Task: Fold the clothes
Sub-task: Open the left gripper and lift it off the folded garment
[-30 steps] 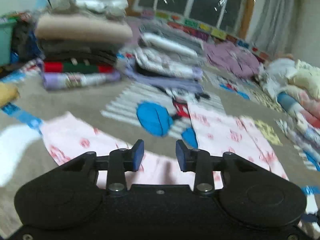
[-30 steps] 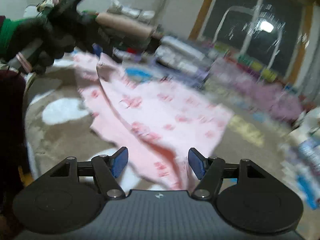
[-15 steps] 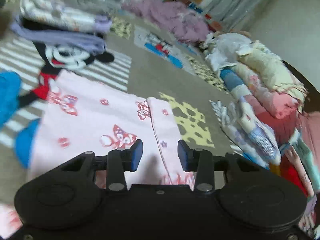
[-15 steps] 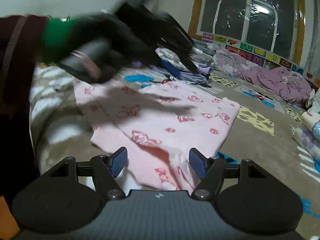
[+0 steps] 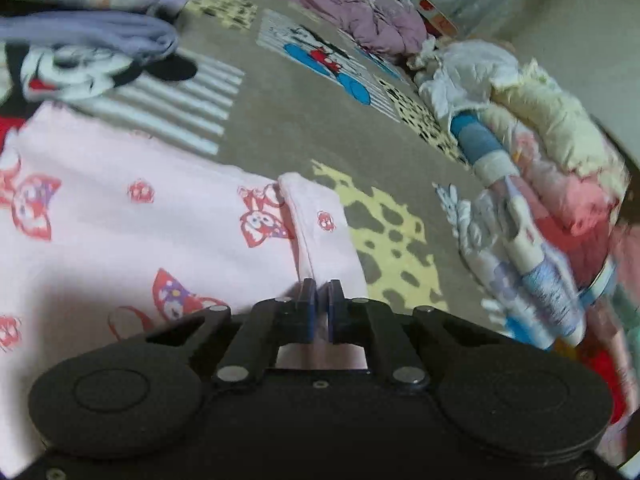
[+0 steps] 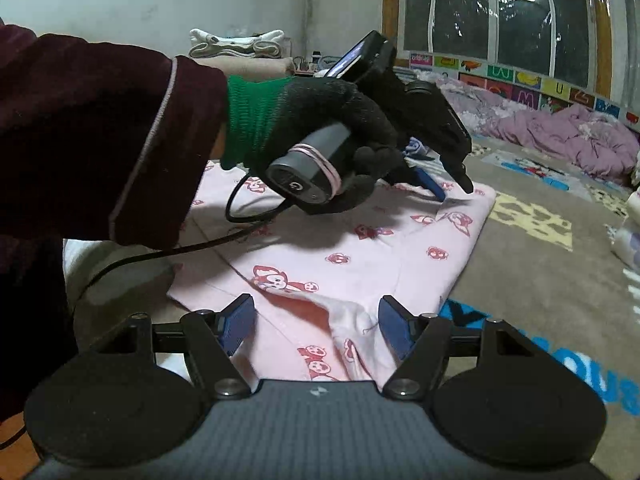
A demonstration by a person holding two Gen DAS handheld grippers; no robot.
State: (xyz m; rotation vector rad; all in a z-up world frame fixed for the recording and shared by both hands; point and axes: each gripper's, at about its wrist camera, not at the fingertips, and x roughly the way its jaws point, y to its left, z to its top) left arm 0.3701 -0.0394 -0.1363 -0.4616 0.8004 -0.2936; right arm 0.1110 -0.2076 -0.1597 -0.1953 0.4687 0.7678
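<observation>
Garment: a pink printed garment (image 6: 360,248) lies flat on the patterned carpet (image 6: 540,280), between the person and the stacks of folded clothes at the far side.
Long axis: in the right wrist view it runs from the near left edge, under the sleeve (image 6: 100,140), to the far right corner by the yellow spotted patch (image 6: 532,216).
Left gripper: the left gripper (image 5: 319,308) has its jaws clamped together on the fabric at a seam near the far right end; the pink cloth shows pinched between the blue pads (image 5: 308,312).
Left hand: a gloved hand (image 6: 332,120) holds that tool low over the garment's far end, tips angled down onto the cloth.
Right gripper: the right gripper (image 6: 316,320) stands spread wide and grasps nothing; the near hem, with a puckered white fold, lies between and just beyond its pads without touching them.
Key relation: each gripper is at one end of the same right-hand side, left far, right near.
Judged next move: the right jaws need to close on the near hem so that side can be lifted and folded across.
</observation>
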